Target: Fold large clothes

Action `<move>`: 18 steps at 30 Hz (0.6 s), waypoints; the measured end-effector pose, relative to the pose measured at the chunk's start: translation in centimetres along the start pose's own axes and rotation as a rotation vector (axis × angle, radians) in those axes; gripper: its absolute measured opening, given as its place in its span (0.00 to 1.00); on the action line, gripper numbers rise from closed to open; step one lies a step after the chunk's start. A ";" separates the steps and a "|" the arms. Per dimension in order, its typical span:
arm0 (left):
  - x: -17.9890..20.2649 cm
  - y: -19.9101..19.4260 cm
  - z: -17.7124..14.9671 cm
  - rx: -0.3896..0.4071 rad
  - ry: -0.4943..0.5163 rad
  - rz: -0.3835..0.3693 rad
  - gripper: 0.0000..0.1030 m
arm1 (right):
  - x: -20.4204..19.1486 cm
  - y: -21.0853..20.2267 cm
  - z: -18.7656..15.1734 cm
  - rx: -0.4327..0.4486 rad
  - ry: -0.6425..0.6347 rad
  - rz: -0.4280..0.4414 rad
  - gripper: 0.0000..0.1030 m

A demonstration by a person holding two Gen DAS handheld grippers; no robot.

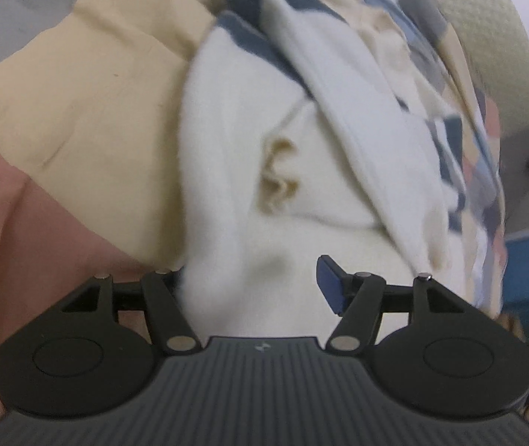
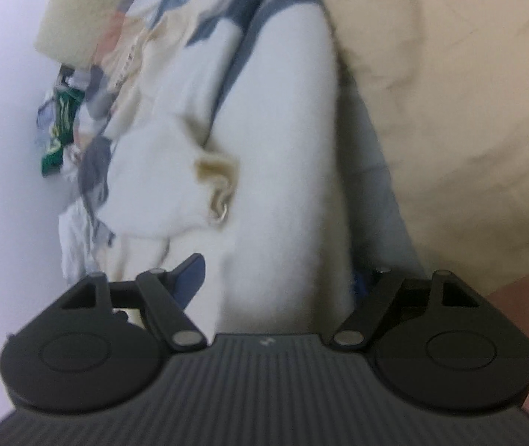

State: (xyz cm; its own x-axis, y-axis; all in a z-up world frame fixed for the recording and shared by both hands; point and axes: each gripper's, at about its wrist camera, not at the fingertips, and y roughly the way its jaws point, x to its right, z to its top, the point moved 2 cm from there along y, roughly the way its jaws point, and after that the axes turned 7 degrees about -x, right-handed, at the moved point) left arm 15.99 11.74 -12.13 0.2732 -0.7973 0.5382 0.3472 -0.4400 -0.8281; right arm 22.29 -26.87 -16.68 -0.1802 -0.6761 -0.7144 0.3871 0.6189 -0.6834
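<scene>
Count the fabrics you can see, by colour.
White fleece: 1
Yellow sheet: 1
Pink cloth: 1
Patchwork cloth: 1
Total: 4

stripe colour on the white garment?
Dark blue stripes on the white fleece garment, clearest in the left wrist view.

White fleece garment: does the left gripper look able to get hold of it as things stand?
Probably yes. The white fleece garment already bulges between the spread jaws of the left gripper, with nothing in between; whether the pads press it is unclear.
</scene>
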 end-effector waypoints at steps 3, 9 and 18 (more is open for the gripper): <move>1.0 -0.4 -0.8 -0.022 0.041 0.005 0.65 | -1.0 0.5 -0.7 -0.046 -0.031 0.099 0.77; 1.8 -0.9 -2.0 -0.038 0.116 0.068 0.50 | -1.0 -0.4 -1.2 -0.014 -0.007 0.072 0.32; 0.8 -9.2 -1.5 0.079 0.063 -0.142 0.08 | -1.6 -6.9 0.1 0.105 0.044 0.401 0.18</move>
State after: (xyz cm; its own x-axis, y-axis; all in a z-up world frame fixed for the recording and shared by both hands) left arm 11.63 14.53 -4.32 0.1602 -0.7552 0.6356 0.4481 -0.5181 -0.7285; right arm 19.94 -30.14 -10.81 -0.0338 -0.3704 -0.9283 0.5246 0.7840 -0.3319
